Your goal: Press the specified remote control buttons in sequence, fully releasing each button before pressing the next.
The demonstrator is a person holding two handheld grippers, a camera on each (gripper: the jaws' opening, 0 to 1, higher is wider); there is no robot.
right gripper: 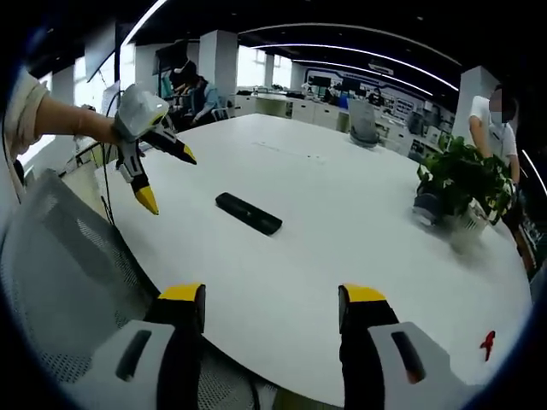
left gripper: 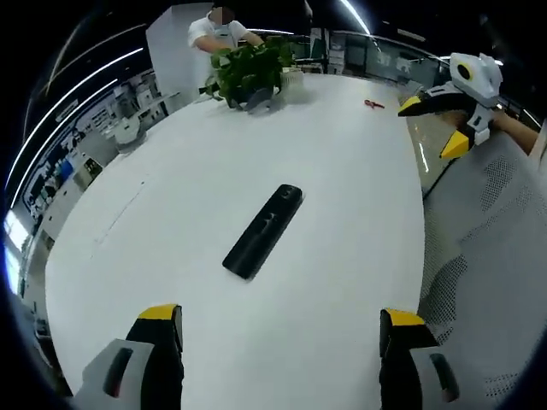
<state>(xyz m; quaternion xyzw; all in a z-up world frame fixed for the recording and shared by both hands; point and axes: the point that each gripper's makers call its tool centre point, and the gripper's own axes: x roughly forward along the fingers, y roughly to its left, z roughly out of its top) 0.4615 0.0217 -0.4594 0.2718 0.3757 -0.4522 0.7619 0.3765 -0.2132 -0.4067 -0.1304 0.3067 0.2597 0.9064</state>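
A black remote control (left gripper: 263,231) lies flat on the white table (left gripper: 342,188), near the middle of it, and nothing touches it. In the left gripper view, the left gripper (left gripper: 282,329) has its two yellow-tipped jaws wide apart and they hold nothing; the remote is in front of them, well apart from the tips. The right gripper (left gripper: 434,124) comes into this view from the right, above the table edge, with its jaws spread and empty. In the right gripper view, the right gripper (right gripper: 273,303) is also wide open over the near edge of the table, and the remote (right gripper: 248,213) lies further ahead. A green potted plant (right gripper: 461,184) stands on the table to the side, and a small red object (right gripper: 487,343) lies near the edge. A grey mesh chair (right gripper: 60,256) is beside the table.
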